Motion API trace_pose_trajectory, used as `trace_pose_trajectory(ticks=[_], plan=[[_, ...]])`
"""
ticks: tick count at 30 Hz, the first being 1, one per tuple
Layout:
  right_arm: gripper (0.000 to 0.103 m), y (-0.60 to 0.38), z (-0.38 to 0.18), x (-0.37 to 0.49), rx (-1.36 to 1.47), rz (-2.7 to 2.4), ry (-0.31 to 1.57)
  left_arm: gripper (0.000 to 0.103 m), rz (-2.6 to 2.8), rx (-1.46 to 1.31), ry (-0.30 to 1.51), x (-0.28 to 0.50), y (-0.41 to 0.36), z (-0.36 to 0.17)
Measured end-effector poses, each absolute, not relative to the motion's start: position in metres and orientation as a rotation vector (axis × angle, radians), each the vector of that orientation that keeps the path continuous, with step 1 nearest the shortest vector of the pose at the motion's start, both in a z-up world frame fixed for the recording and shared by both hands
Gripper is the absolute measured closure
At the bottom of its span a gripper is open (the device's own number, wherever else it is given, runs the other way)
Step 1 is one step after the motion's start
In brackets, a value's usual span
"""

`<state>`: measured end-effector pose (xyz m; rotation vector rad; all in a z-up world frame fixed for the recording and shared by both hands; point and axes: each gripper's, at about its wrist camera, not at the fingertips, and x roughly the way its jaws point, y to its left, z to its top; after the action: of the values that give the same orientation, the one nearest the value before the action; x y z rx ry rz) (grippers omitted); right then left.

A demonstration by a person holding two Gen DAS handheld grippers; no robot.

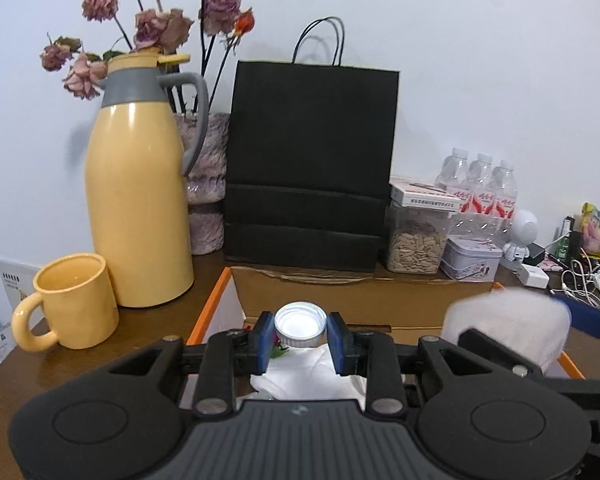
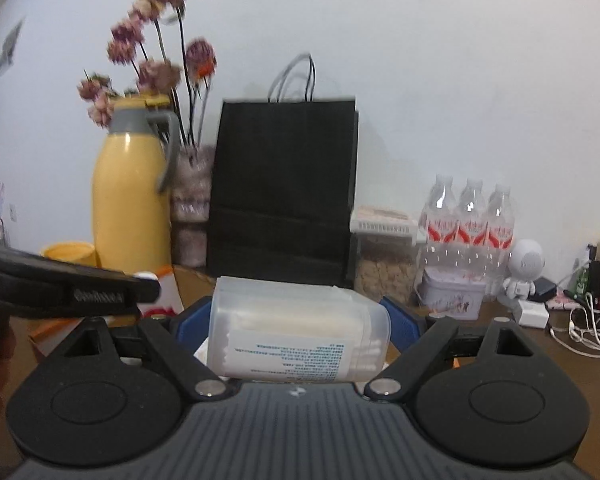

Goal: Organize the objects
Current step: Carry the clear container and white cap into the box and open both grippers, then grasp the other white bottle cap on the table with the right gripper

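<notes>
My left gripper [image 1: 300,340] hovers over an open cardboard box [image 1: 340,300] with an orange rim. A white bottle cap [image 1: 300,325] sits between its blue pads [image 1: 265,340], its hollow side towards the camera; a thin gap shows on each side, so the jaws stand open. White tissue [image 1: 308,372] lies in the box beneath. My right gripper [image 2: 298,320] is shut on a translucent cotton swab container [image 2: 296,332] lying sideways between its pads. In the left wrist view that container [image 1: 504,320] is a white blur at the right.
On the brown table [image 1: 80,364] stand a yellow thermos [image 1: 138,200], a yellow mug [image 1: 74,304], a vase of dried roses [image 1: 206,184] and a black paper bag [image 1: 308,160]. To the right are a seed jar [image 1: 416,244], a tin [image 1: 470,258], water bottles [image 1: 480,188], and cables [image 1: 580,280].
</notes>
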<state>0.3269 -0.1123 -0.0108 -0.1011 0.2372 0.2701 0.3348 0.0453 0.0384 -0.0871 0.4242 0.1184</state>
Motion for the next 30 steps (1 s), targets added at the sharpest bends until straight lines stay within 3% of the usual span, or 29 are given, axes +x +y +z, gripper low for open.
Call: trace_pose_trajectory(ticks=[1,2,3,12,17,25,27,28,30], plan=[[0.000,-0.113,-0.013,0.328,-0.100,0.259,0.245,0.043,0.123,-0.091,0.428,0.336,0.047,0.037],[0.000,-0.115,-0.015,0.329,-0.097,0.250,0.249,0.015,0.128,-0.095,0.421,0.337,0.049,0.036],[0.000,-0.116,-0.016,0.329,-0.095,0.246,0.247,0.001,0.136,-0.102,0.402,0.335,0.051,0.036],[0.000,-0.138,-0.010,0.279,-0.086,0.275,0.229,0.000,0.144,-0.063,0.388,0.279,0.059,0.037],[0.001,-0.139,-0.025,0.238,-0.167,0.349,0.300,0.007,0.066,-0.002,0.443,0.235,0.053,0.021],[0.025,-0.120,-0.061,0.253,-0.218,0.378,0.548,0.025,-0.003,0.043,0.666,0.250,0.030,-0.019],[0.033,-0.115,-0.069,0.264,-0.219,0.375,0.591,0.040,-0.010,0.013,0.713,0.260,0.029,-0.026],[0.036,-0.113,-0.072,0.268,-0.217,0.375,0.604,0.041,-0.011,-0.002,0.726,0.264,0.030,-0.028],[0.045,-0.111,-0.073,0.273,-0.196,0.392,0.612,0.062,-0.015,-0.006,0.712,0.266,0.029,-0.028]])
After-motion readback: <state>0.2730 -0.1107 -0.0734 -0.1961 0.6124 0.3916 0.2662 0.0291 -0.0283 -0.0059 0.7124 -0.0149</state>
